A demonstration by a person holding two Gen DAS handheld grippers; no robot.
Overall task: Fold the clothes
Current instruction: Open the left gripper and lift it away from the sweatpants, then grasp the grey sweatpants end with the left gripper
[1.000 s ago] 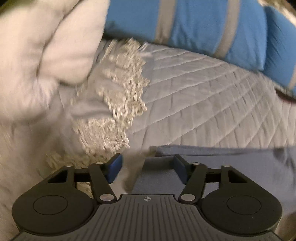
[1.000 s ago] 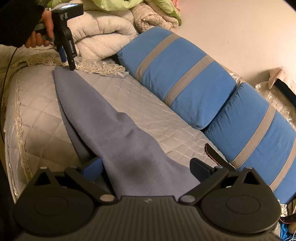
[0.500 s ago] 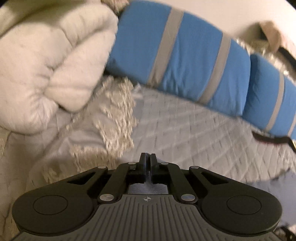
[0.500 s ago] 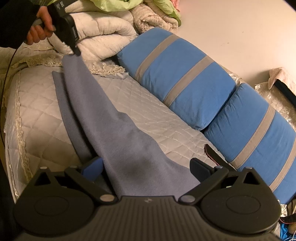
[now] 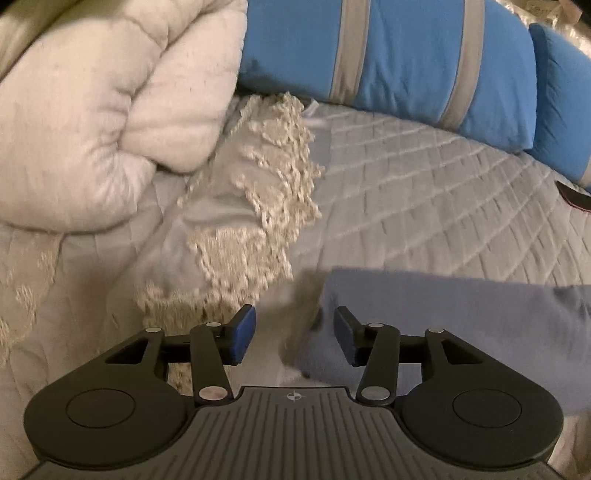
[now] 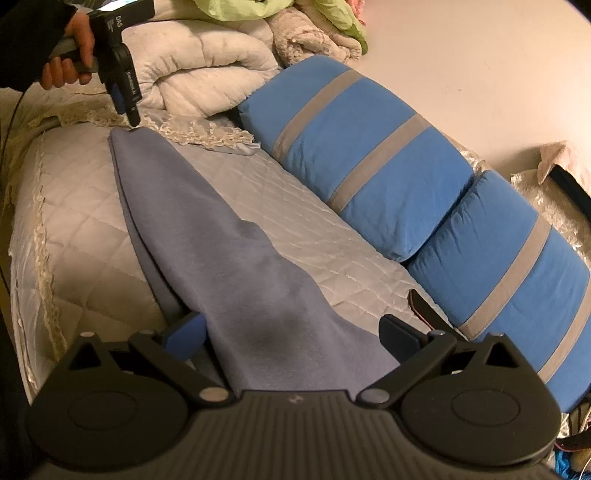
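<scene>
Quilted pale grey bedspread [image 6: 295, 229] covers the bed I am working over, and on it lies the long slate-blue fleece garment [image 6: 229, 266], stretched out lengthwise from just under my right claw [image 6: 291, 334] towards the far corner of the bed. Its near end spreads wide between the fingers of that claw; the jaws stand wide apart and neither blue pad [image 6: 186, 334] presses on the cloth. The far end tapers to a narrow edge, and there my left claw [image 5: 293, 338] hangs just above the tip of the fabric. Seen from the left wrist, the jaws of that claw are opening; the corner of the blue garment [image 5: 443, 314] lies below and partly between the fingers, blurred, and the pads are clear of it. My left hand [image 6: 68, 55], in a dark sleeve, grips the handle of that claw.

Beside the garment's far end sits a lace-edged cream cloth [image 5: 258, 192], bunched against a folded white padded quilt [image 5: 103, 110]. Along the wall side of the bed lean two bright blue cushions with grey stripes [image 6: 365, 147], end to end. Behind the quilt, a light green cloth [image 6: 332, 18] is piled on top of other bedding.
</scene>
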